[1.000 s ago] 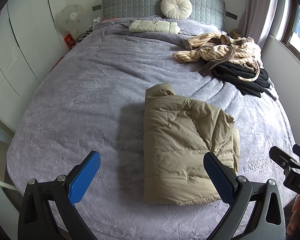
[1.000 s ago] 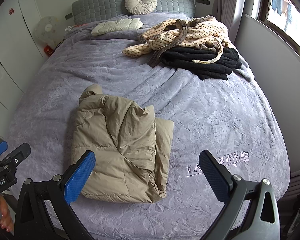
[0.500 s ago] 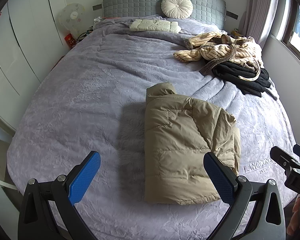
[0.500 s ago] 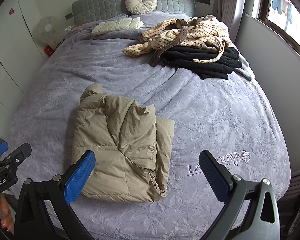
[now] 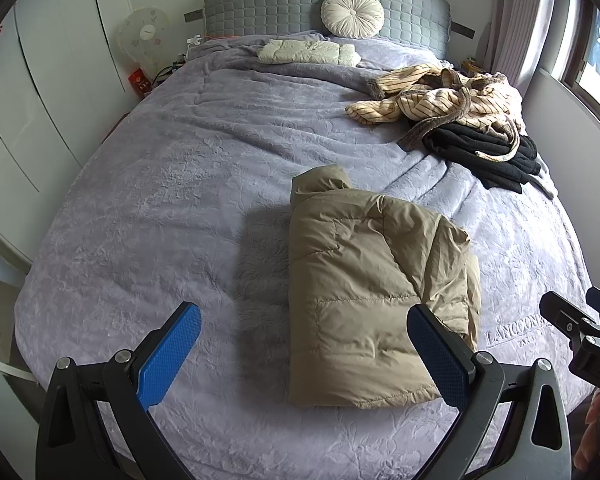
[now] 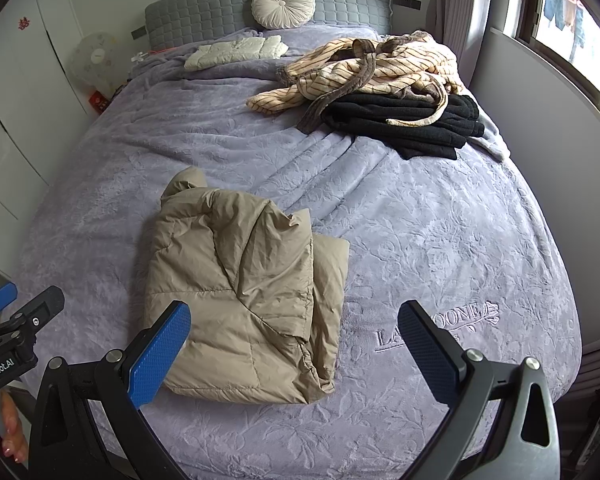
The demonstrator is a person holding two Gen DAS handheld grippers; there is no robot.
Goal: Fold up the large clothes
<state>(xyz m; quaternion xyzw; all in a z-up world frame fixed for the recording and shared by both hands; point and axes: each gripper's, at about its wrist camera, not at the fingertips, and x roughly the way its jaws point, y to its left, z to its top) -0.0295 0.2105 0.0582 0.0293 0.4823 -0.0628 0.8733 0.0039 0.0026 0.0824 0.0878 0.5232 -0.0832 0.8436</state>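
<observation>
A lilac embossed bedspread fills the frame, its stitched lettering partly hidden. A puffy quilted tan jacket lies folded at centre. The left gripper and right gripper both gape, empty, low in frame.

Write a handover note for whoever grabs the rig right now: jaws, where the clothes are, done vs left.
Left gripper: jaws open, empty, above the near edge of the bed.
Right gripper: jaws open, empty, same height.
Tan puffer jacket: folded into a compact bundle, lying near the foot of the bed; looks done.
Striped robe: crumpled, unfolded, far right, draped over the black garment.
Black garment looks roughly stacked; folded or not, cannot tell.
Cream padded garment: lies flat by the headboard.
Left: likely the robe next, then check the black one.
</observation>
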